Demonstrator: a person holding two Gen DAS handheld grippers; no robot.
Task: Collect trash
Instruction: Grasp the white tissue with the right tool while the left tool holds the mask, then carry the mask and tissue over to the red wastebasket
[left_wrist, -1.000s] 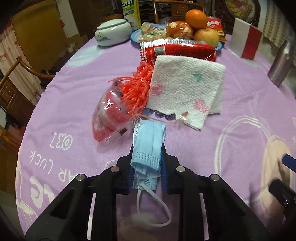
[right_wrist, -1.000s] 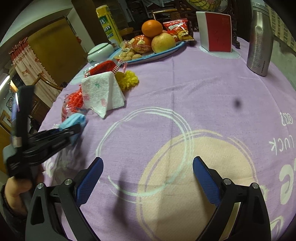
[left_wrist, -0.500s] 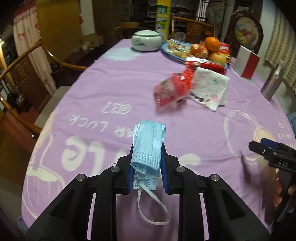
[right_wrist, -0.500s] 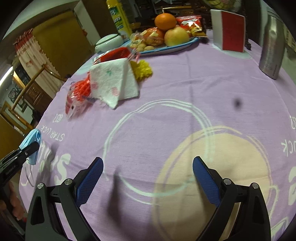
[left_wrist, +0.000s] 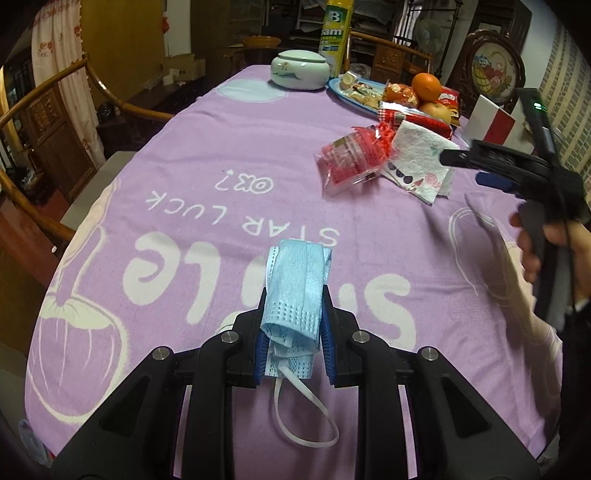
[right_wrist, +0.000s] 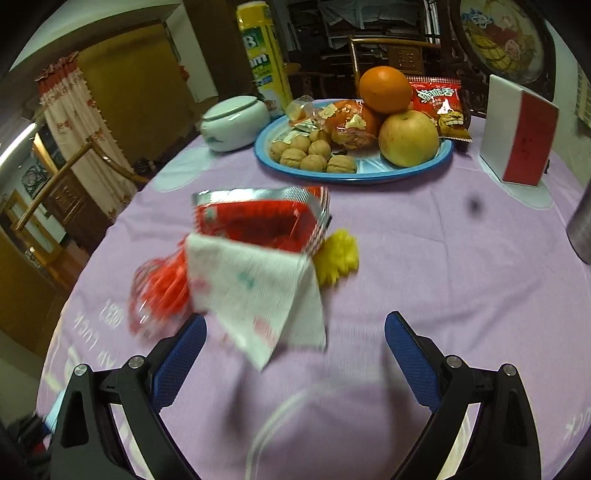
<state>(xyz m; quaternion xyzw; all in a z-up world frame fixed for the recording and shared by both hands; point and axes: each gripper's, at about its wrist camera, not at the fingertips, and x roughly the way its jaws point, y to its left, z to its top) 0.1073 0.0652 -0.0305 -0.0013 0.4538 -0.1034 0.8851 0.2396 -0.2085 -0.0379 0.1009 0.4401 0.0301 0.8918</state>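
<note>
- Left hand-held gripper (left_wrist: 291, 325): jaws narrow, clamped on a folded light-blue pleated face mask (left_wrist: 297, 288). The mask sticks up between the blue pads; its white elastic ear loop (left_wrist: 306, 417) hangs free below the jaws. The pinch across the folded middle probably keeps the limp fabric from unrolling in transit.
- The mask is held off the desk (left_wrist: 221, 147), which carries a purple printed tablecloth. No bin shows in either view, so where the mask goes I cannot tell.
- Right hand-held gripper (right_wrist: 295, 347): jaws wide, nothing between the pads. It points down toward the remaining trash pile, with a corner of the tissue just ahead at 12 o'clock. The left view shows it from the side at 2 o'clock, gripped by a hand (left_wrist: 546, 243).
- Trash pile, right view, blurred:
  - white printed paper tissue (right_wrist: 258, 295), draped on top, nearest the jaws;
  - red-and-silver foil snack wrapper (right_wrist: 258, 214) at 12 o'clock behind the tissue, partly under it;
  - clear plastic packet with red netting (right_wrist: 162, 291) at 10 o'clock, touching the tissue;
  - yellow crumpled scrap (right_wrist: 338, 256) at 1 o'clock, just beside the tissue.
- Blue round plate of fruit and walnuts (right_wrist: 354, 177), farther back, is judged not to be trash.
- Judgement: task in progress; the tissue looks the likely next pick, since it overlies the rest. Risk: thin paper may slip from the wide jaws or drag a neighbour.
</note>
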